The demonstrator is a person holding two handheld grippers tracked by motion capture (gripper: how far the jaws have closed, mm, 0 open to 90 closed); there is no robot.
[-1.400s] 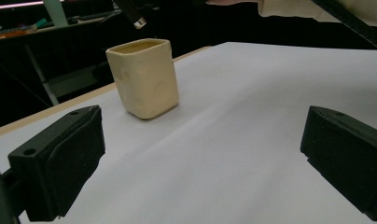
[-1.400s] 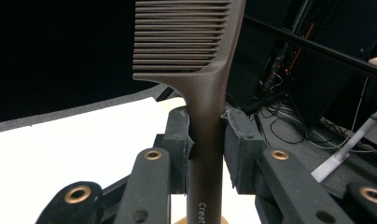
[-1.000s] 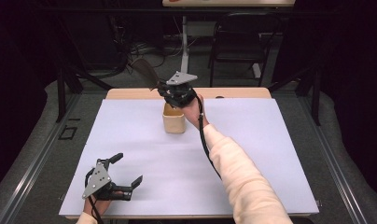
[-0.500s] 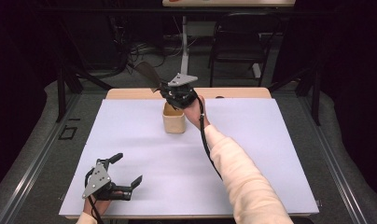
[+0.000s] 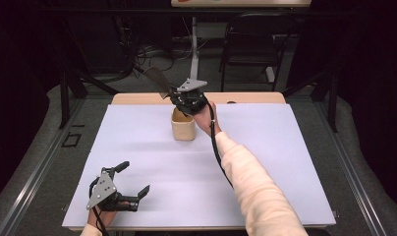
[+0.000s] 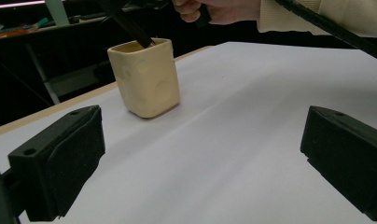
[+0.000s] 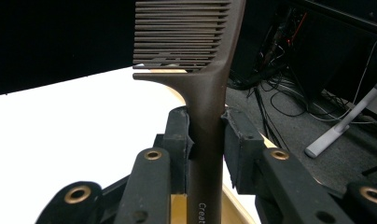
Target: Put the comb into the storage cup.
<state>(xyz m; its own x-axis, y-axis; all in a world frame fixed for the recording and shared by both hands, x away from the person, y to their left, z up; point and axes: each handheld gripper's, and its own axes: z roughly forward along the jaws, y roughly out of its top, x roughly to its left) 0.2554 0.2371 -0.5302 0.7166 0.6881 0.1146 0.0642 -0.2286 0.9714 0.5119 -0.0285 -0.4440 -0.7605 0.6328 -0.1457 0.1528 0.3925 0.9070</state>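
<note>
No clear shift is seen since the earlier frames — both grippers and the cup are found where they were, with the comb still clamped. At the far middle of the table [image 5: 295,162], the right gripper [image 5: 179,101] is held above the cup [image 5: 183,127], and its jaws are closed on the handle of the comb [image 5: 156,78]. In the right gripper view the comb [image 7: 210,93] is seen pinched between the two pads, teeth end up and away from the gripper, handle running down toward the cup's rim below. In the left gripper view the handle's lower end [image 6: 130,25] is seen inside the cup [image 6: 144,77], touching its far rim; the cup stands upright on the white sheet, just short of the table's far wooden edge. The left gripper [image 5: 132,184] is rested at the near left corner of the sheet — jaws spread wide, nothing between them, well apart from the cup. The right hand [image 6: 214,10] is seen above the cup.
</note>
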